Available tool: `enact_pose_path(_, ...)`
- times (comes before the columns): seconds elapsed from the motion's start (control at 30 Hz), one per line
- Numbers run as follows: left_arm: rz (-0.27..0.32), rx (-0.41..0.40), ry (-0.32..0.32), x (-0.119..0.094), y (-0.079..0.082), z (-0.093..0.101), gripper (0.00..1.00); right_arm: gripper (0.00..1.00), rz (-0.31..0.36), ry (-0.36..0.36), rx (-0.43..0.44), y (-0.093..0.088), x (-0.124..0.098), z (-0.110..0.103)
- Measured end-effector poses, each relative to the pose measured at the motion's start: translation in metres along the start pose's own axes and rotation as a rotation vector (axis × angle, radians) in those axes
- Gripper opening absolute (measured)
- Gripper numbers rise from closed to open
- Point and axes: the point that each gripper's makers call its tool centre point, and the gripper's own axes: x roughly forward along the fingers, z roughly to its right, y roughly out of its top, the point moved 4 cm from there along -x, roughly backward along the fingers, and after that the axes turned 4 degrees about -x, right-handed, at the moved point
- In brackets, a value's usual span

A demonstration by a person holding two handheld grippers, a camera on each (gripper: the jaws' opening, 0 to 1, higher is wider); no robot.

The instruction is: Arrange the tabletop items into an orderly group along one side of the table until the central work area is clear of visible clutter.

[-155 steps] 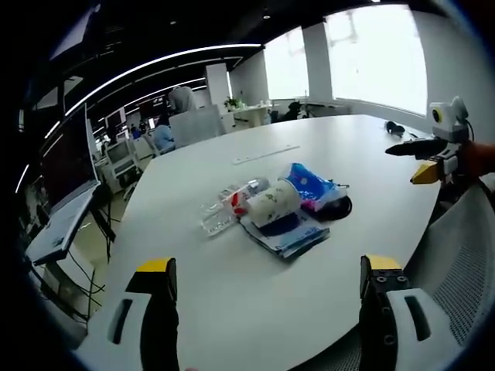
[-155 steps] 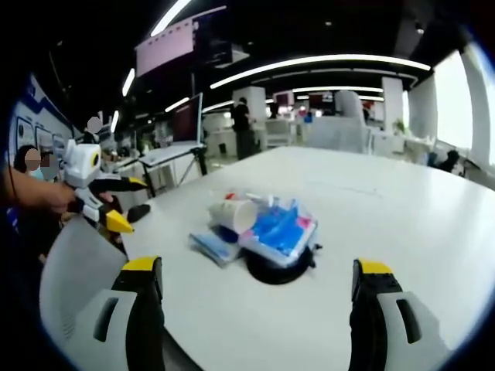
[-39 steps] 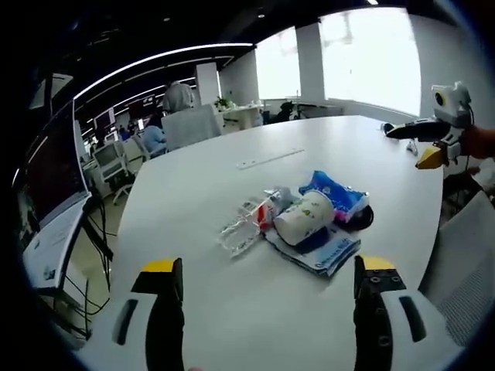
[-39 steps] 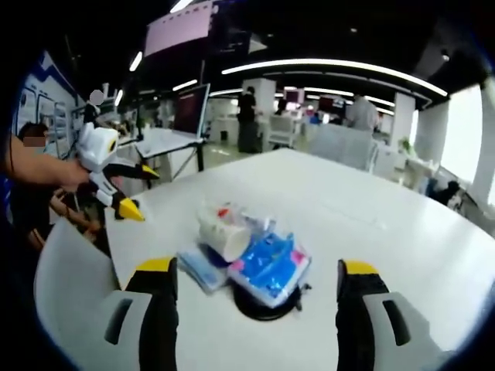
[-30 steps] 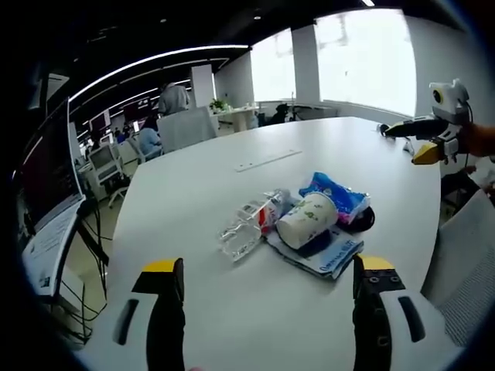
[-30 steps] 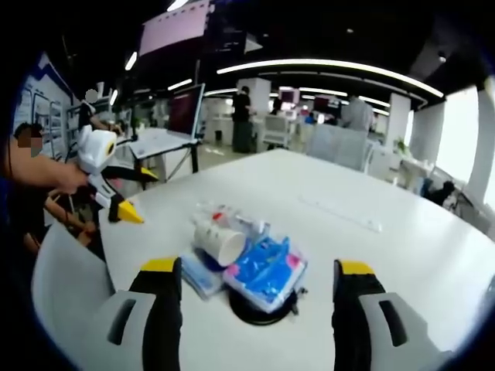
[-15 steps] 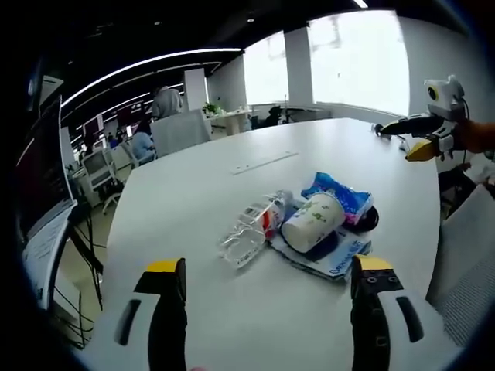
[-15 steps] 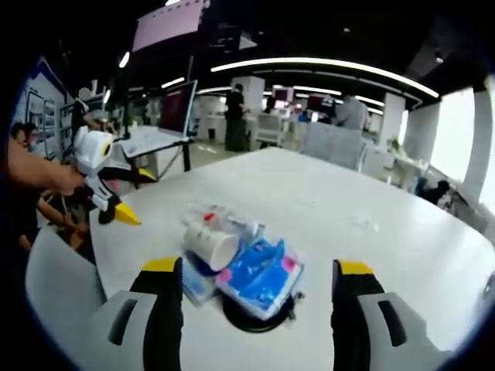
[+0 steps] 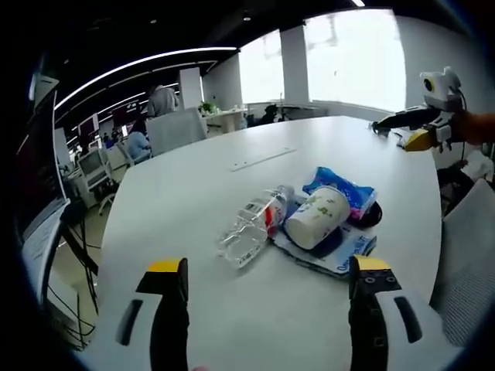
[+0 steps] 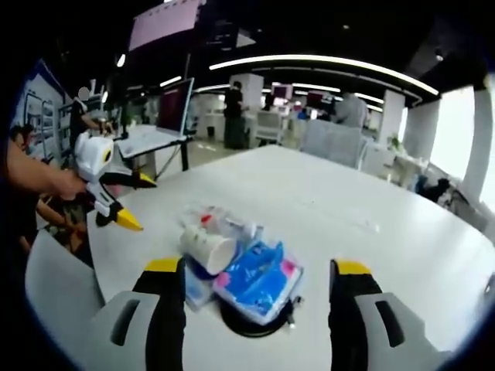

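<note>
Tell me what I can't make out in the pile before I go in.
- Black round thing: mostly covered by the blue packet in the right gripper view; what it is, cannot tell.
- Flat packet under the paper cup: its print is too small to read in the left gripper view.
- Clear bottle: label blurred; whether capped, cannot tell.
- Strip farther up the table: too small to identify.

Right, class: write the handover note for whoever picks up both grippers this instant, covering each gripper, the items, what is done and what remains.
Left gripper: open, empty, held short of the pile.
Right gripper: open, empty, also facing the pile from the other side.
Items: clear plastic bottle lying on its side; paper cup on its side atop a flat blue-and-white packet; blue tissue pack resting on a black round object. All heaped together on the white table.
Done: nothing picked up or arranged.
Left: move every item into a neat row along one side.
</note>
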Motion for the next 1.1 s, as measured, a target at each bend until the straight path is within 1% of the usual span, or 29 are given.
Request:
enact_pose_path(0.3, 0.000, 0.018, 0.026, 0.003, 0.003, -0.005, 0.83, 0.69, 0.023, 0.047, -0.006, 0.005, 0.016, 0.003)
enact_pose_path(0.57, -0.007, 0.026, 0.037, 0.006, 0.000, -0.007, 0.81, 0.66, 0.016, 0.074, -0.014, 0.002, 0.024, 0.000)
enact_pose_path(0.77, -0.004, 0.026, 0.030, 0.013, 0.000, -0.007, 0.81, 0.63, 0.015, 0.081, -0.013, 0.002, 0.028, 0.001)
enact_pose_path(1.1, -0.007, 0.058, 0.008, 0.026, 0.005, -0.003, 0.79, 0.59, 0.006, 0.094, -0.011, 0.001, 0.035, 0.003)
